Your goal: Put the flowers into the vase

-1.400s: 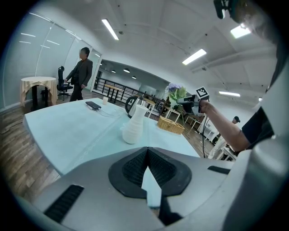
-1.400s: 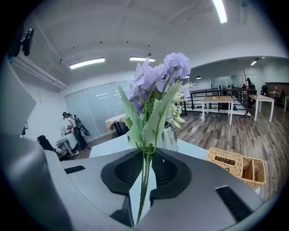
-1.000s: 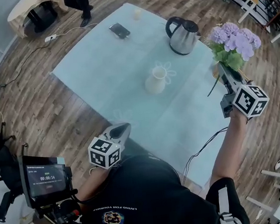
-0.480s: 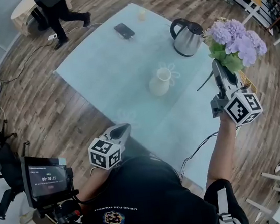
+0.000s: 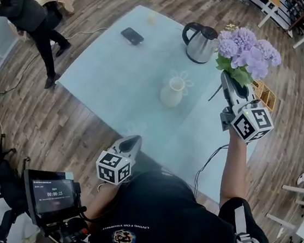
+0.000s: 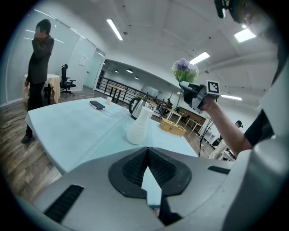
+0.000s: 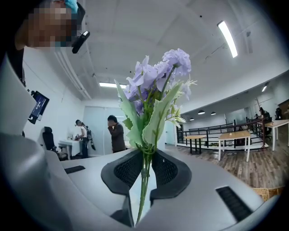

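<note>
A bunch of purple flowers (image 5: 245, 51) with green leaves stands upright in my right gripper (image 5: 229, 81), which is shut on the stems (image 7: 144, 180). It hangs in the air over the table's right side, just right of the kettle. The blooms (image 7: 156, 76) rise above the jaws in the right gripper view. The white vase (image 5: 170, 93) stands upright and empty mid-table, left of the flowers. My left gripper (image 5: 133, 142) rests low at the table's near edge, shut and empty. From there the vase (image 6: 139, 128) shows ahead and the flowers (image 6: 184, 70) high at the right.
A steel kettle (image 5: 200, 41) stands behind the vase, a phone (image 5: 132, 35) and a small cup (image 5: 152, 17) lie farther back on the pale table (image 5: 107, 74). A wicker basket (image 5: 263, 98) sits at the right edge. A person (image 5: 30, 23) walks at the far left.
My right gripper has carried the flowers leftward, closer to the kettle and vase. The left gripper has stayed put. The person in the background has walked to the left.
</note>
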`<state>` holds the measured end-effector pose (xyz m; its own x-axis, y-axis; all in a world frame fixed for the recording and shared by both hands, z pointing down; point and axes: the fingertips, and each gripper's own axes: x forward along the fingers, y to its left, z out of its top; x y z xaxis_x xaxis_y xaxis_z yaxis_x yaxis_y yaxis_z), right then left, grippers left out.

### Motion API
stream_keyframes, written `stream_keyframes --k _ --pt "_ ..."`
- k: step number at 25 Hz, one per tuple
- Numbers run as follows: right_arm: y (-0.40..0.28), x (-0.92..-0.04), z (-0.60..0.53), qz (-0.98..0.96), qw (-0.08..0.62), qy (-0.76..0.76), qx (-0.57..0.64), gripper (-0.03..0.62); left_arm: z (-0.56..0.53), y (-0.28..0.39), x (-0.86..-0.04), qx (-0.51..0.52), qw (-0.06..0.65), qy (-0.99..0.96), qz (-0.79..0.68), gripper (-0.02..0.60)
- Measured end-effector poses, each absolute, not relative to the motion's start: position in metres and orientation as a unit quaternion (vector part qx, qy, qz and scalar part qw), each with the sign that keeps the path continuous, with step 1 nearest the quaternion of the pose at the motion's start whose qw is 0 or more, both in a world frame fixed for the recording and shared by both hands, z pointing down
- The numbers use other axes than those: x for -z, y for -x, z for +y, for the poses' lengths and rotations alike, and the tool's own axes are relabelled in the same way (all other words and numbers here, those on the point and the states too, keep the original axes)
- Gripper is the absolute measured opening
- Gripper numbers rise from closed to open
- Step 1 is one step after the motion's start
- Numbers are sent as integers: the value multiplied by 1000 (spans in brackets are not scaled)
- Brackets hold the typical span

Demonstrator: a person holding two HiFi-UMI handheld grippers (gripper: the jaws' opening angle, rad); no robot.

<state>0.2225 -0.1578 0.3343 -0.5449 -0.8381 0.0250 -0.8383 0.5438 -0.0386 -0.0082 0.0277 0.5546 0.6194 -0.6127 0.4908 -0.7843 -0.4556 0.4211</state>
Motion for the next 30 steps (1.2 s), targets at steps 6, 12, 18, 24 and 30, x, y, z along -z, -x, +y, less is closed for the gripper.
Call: stream_keyframes --k 6,12,18,24,30 --pt "-227 -332 -145 -873 -8 -487 -17 64 29 -1 -550 -129 321 -848 -402 8" --pt "-225 -325 -132 -871 -11 -491 -6 64 33 -12 -546 -129 320 -856 -385 8" --pt "-221 -317 -125 -872 -23 -488 7 64 29 -17 -543 -131 317 -861 -374 8" --pt "-204 -309 -140 -870 -34 -491 18 64 4 -7 -540 -131 316 -867 -362 8" --pt "-194 -301 -140 -869 -36 -493 28 64 -7 -5 -537 -132 312 -874 -348 8"
